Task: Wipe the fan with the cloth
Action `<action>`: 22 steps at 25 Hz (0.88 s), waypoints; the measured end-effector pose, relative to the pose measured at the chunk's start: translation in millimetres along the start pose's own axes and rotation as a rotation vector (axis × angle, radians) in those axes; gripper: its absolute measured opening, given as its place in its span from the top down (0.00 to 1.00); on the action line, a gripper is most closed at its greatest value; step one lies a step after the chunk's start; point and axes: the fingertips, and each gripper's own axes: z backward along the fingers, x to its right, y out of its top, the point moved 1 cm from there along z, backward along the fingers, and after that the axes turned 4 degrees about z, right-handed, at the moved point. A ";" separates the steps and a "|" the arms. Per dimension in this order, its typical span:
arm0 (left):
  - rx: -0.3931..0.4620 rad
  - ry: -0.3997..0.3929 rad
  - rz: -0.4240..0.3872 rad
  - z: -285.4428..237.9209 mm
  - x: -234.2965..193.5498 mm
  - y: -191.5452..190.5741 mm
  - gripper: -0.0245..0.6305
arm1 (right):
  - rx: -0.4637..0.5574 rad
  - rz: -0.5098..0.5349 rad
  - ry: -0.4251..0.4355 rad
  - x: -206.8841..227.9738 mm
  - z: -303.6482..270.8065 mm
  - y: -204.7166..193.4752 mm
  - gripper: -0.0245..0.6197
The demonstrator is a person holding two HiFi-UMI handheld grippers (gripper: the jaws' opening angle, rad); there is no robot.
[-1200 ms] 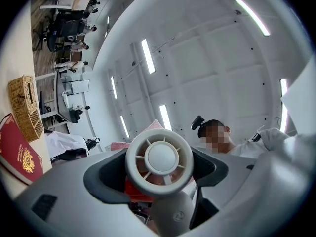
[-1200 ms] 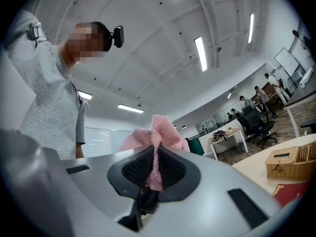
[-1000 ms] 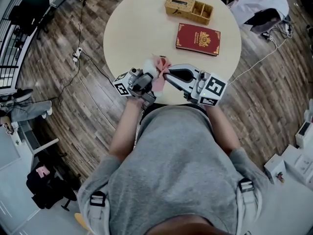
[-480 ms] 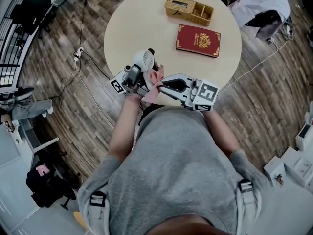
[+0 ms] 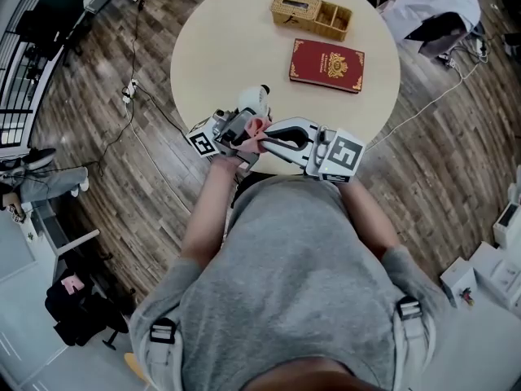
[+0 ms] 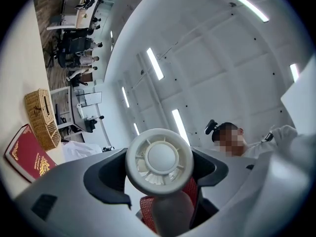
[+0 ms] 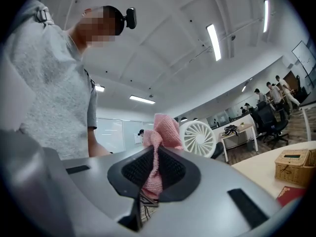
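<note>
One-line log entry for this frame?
left gripper: shut on fan | right gripper: shut on cloth | cloth beside fan head, contact unclear

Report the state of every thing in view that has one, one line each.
left gripper: shut on the fan handle.
right gripper: shut on the cloth.
fan: held head up, white grille facing the cloth.
cloth: bunched, sticking out of the jaws beside the fan head.
red book: closed, flat on the table.
wicker basket: upright on the table.
</note>
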 end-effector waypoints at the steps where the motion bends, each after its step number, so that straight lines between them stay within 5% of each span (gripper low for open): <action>1: -0.005 -0.007 0.007 -1.6 0.2 -2.4 0.37 | 0.008 -0.001 -0.010 3.1 3.1 1.2 0.92; 12: 0.015 -0.139 0.043 -18.5 21.8 -7.0 0.37 | 0.037 -0.054 -0.144 34.1 31.7 -10.4 0.92; 22: -0.018 0.040 -0.097 -26.7 9.6 -6.6 0.37 | 0.012 -0.101 -0.108 23.5 42.7 -25.1 0.92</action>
